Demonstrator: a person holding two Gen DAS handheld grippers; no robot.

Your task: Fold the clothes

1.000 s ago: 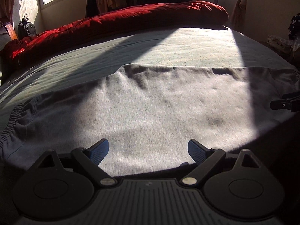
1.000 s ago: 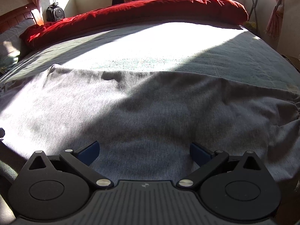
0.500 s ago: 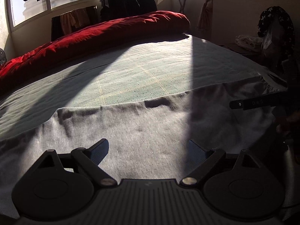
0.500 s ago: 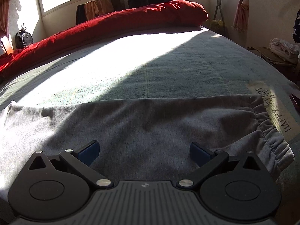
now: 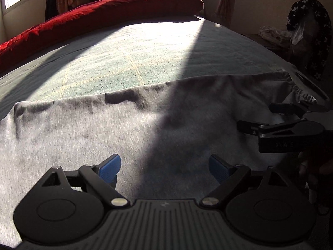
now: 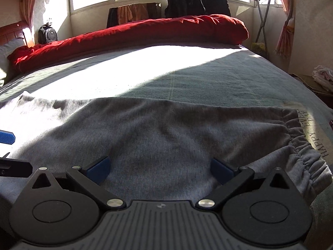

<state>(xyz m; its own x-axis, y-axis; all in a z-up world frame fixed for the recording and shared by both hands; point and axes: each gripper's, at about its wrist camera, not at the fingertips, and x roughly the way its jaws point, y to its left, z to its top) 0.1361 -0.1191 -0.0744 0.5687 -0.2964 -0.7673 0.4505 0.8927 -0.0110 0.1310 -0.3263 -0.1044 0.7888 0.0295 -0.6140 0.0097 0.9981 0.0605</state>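
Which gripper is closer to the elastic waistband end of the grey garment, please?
Right. The right gripper hovers open over the grey garment just beside the elastic waistband; the left gripper, also open, sits further along the cloth, away from that end.

The flat grey knit garment (image 5: pixel 129 137) runs off the left wrist view's left edge. In the right wrist view, the bedspread's printed lettering (image 6: pixel 312 133) at the bed's right edge is partly covered by the garment's gathered elastic band (image 6: pixel 301 145). It perhaps reads "HAPPY EVERY DAY".

Sweatpants (image 6: pixel 166 133) lie spread across the near part of the bed (image 6: pixel 187 79); behind them, along the bed's far edge, a rolled duvet (image 6: pixel 133 33).
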